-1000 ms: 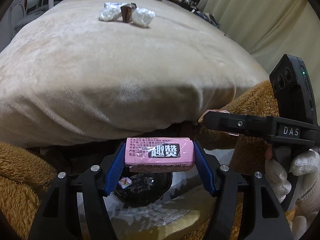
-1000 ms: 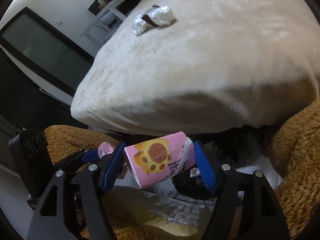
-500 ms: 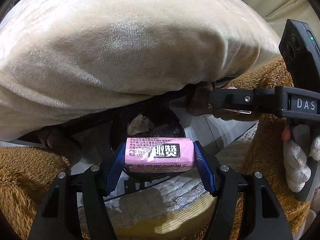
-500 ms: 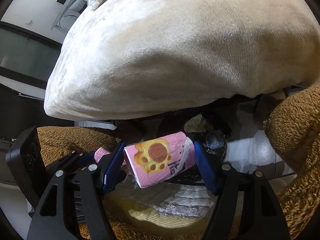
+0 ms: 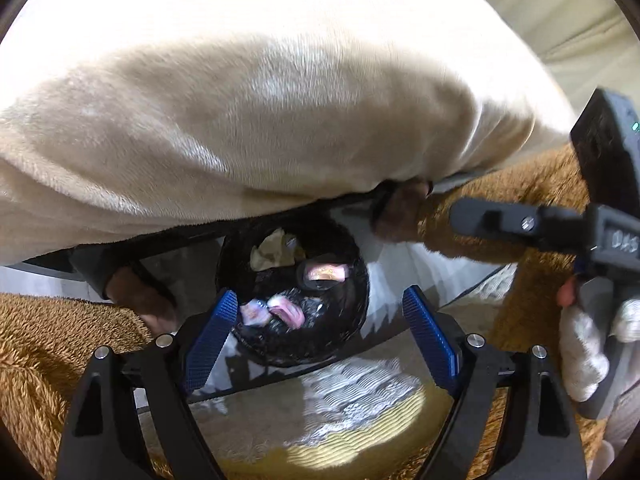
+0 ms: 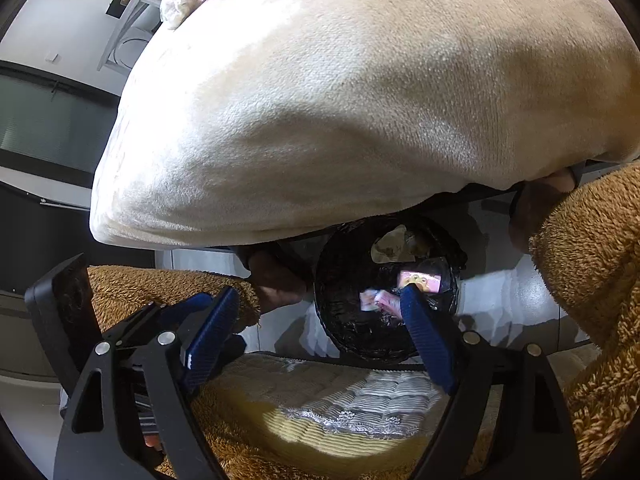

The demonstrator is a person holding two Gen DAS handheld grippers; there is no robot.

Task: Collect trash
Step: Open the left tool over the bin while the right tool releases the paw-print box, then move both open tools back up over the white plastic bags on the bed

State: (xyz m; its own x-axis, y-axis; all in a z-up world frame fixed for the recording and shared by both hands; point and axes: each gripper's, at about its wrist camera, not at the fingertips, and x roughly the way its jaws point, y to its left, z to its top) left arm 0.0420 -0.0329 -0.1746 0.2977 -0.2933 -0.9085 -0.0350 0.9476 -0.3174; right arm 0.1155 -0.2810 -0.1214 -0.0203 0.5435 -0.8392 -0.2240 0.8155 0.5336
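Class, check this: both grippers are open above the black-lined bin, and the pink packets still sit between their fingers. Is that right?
Not quite. Both the left gripper and right gripper are open, but empty: the pink packets lie inside the black-lined bin, as both wrist views show.

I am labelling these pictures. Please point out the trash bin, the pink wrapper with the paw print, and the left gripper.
trash bin (image 5: 352, 344): left wrist view, black liner at rim.
pink wrapper (image 6: 421, 281): right wrist view, its printed face.
left gripper (image 5: 320, 340): left wrist view, midway between blue fingertips.

Both pink packets (image 5: 286, 312) now in bin (image 5: 348, 320).
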